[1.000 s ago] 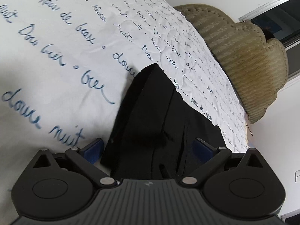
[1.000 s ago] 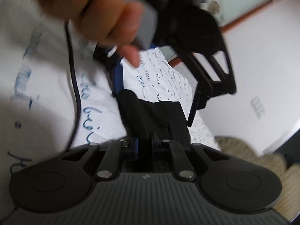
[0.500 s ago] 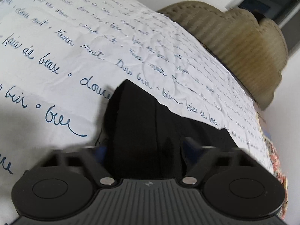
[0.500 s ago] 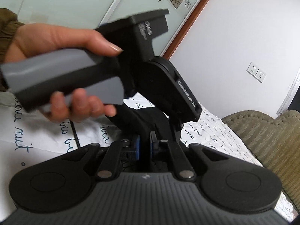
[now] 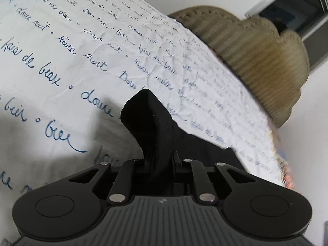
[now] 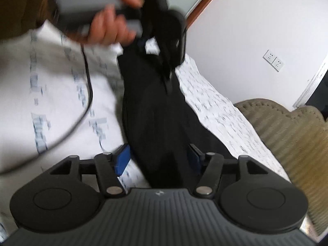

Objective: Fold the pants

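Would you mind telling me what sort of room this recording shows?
Most likely a bedroom: a sheet printed with script covers a bed, a padded headboard stands at its end, and wall sockets suggest a home.

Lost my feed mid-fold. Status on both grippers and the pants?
Left gripper closing, black pants bunched between its fingers. Right gripper opening, pads off the cloth. Pants draped on the printed bedsheet. Nothing in the way.

Bed sheet (image 5: 86,65) (white, blue script) — black pants (image 6: 155,123) lie across it.
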The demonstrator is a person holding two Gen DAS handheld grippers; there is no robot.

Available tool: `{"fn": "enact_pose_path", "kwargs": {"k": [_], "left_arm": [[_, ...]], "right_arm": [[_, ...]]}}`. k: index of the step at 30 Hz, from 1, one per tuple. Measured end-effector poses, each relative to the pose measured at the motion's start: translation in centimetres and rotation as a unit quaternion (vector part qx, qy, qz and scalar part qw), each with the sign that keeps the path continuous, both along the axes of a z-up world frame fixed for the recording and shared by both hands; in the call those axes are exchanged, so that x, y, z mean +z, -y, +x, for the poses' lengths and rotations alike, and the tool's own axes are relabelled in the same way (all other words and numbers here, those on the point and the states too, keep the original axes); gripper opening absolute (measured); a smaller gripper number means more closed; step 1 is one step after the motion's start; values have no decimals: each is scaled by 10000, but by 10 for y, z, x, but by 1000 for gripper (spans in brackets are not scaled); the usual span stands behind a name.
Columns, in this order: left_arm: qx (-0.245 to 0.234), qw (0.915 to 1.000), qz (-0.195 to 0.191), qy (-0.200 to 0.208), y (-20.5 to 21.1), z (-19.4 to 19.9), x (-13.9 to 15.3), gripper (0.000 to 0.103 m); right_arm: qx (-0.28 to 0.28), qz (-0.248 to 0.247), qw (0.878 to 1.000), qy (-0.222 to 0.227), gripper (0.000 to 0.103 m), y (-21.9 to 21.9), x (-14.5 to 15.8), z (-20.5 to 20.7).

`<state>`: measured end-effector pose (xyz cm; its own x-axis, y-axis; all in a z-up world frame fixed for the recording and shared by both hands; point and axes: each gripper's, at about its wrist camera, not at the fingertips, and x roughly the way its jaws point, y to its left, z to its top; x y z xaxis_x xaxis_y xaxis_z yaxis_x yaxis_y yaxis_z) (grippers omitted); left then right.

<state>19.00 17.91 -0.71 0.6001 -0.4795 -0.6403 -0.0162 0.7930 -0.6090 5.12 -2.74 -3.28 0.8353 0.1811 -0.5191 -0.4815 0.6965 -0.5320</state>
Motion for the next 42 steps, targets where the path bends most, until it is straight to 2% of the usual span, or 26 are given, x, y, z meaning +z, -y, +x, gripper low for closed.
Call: {"fn": "enact_pose_path", "kwargs": {"k": [5,7,8,9,11,14,17,24,32,37,42], "left_arm": [[53,9994,-346,-76,1,-2,11,14],[85,9994,-326,-60,3,-3,14,14],[102,9995,-287,-47,5,-4,15,14],[121,9996,-236,-32,7,-5,16,14],[151,9998,-161,-4,10,-6,19,14],[222,9997,-86,96,15,-10,28,13],[276,9993,-44,251,23,-15,43,13],[319,9978,39,578,58,-26,80,13],[190,9952,284,922,122,-40,115,13],[-176,9917,532,1154,177,-47,133,13],[-647,9879,677,1240,236,-47,133,13]], "right_arm": [[129,-524,9973,488,67,-24,-16,-2],[234,-808,9939,715,66,-34,-26,-2],[220,-874,9927,805,56,-38,-29,-2],[188,-859,9931,773,34,-39,-30,2],[82,-678,9961,560,11,-37,-31,9],[38,-375,9976,576,10,-32,-24,8],[-82,188,9985,507,10,-18,-10,10],[-391,1199,9905,550,10,23,22,7],[-751,2048,9739,627,10,82,42,-7],[-1033,2477,9607,713,10,122,48,-19],[-1406,2987,9415,676,10,168,48,-32]]}}
